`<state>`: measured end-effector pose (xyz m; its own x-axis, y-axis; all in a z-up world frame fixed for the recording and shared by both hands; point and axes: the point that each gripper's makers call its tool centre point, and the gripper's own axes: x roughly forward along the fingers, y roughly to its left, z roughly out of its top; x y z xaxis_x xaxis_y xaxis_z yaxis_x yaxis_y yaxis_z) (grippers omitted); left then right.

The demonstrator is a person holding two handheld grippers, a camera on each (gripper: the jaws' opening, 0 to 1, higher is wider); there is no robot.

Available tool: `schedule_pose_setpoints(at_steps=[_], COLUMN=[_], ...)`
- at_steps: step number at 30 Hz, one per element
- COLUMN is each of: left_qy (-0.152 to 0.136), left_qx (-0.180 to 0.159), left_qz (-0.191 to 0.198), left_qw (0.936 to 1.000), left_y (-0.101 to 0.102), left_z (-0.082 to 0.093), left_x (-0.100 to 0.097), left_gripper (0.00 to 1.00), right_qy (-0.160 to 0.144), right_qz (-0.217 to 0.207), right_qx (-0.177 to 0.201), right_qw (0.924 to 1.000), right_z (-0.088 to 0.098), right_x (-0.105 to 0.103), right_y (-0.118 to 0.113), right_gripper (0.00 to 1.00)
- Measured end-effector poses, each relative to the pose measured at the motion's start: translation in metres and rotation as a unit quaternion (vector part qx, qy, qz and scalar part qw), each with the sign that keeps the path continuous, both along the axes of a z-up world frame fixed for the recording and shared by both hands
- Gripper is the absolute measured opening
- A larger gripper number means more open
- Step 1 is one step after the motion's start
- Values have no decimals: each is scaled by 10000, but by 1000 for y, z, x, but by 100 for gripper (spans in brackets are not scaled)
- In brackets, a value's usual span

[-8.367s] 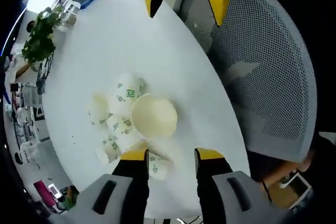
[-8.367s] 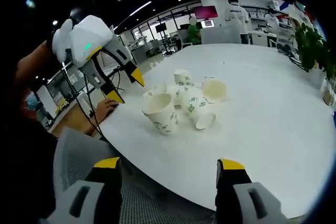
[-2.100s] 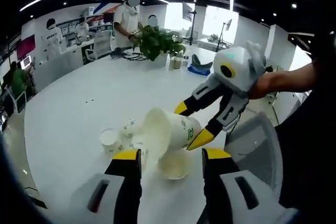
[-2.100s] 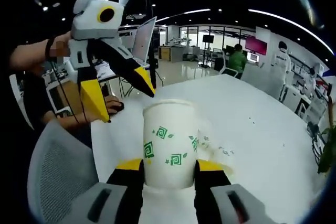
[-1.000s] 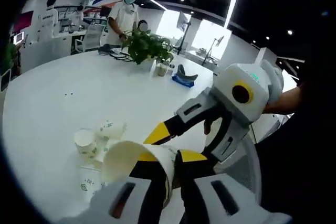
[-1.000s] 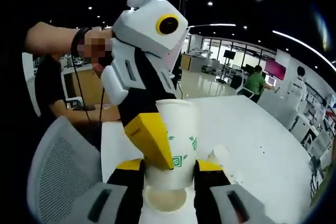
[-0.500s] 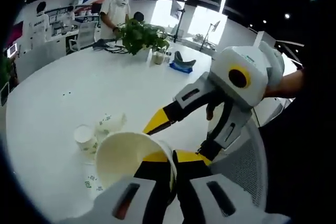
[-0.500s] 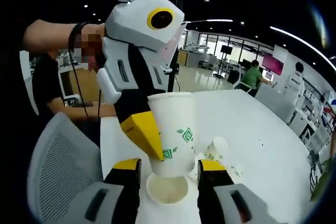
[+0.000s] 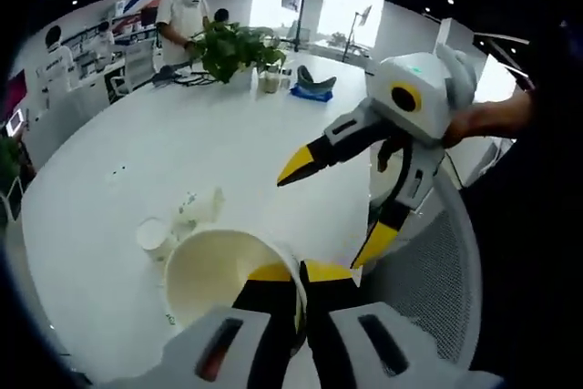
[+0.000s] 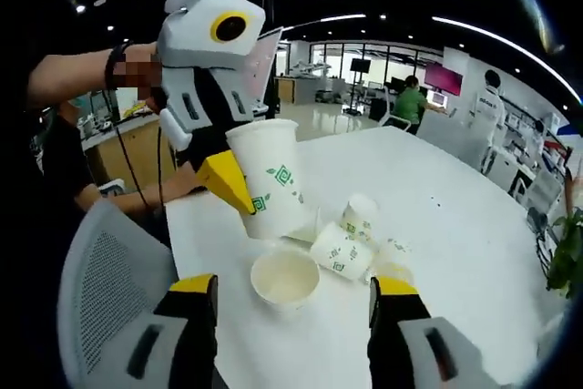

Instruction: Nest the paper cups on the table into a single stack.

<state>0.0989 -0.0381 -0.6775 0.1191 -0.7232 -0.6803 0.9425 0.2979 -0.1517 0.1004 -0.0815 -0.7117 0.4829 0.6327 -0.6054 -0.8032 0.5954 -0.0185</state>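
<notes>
1 cup is off the desk, pinched by its rim wall in your left gripper, whose fingers are closed tight on it, 1 inside the mouth and 1 outside. In the left gripper view that held cup faces the camera mouth-on, so you get little sense there of how it hangs. Your right gripper has its fingers spread wide with nothing between them, and hovers over an upright cup on the desk near the edge. A few more cups lie or stand in a loose cluster just beyond it.

The held cup looks tilted in the right gripper view. If you lower it into the upright cup at that angle, its base may catch the rim and tip that cup over or push it toward the desk edge, where the chair sits close below. A rim pinch also deforms thin paper, so the cup could jam instead of seating. The open right fingers could steady the upright cup, but closing hard would squash its mouth.
</notes>
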Motion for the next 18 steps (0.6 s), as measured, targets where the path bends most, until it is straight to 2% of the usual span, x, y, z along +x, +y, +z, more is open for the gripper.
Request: schedule_pose_setpoints(at_steps=[10, 18], left_qy=[-68, -166], left_qx=[212, 337], left_qz=[-196, -276], left_qw=[9996, 9989], left_y=[2, 3], left_z=[-6, -10], left_x=[-1, 2], left_gripper=[0, 0], right_qy=[193, 345], right_qz=[-483, -706], right_qx=[68, -11], right_qw=[9986, 9969], right_z=[-6, -12], right_x=[-7, -21], right_y=[-29, -53], right_gripper=[80, 81])
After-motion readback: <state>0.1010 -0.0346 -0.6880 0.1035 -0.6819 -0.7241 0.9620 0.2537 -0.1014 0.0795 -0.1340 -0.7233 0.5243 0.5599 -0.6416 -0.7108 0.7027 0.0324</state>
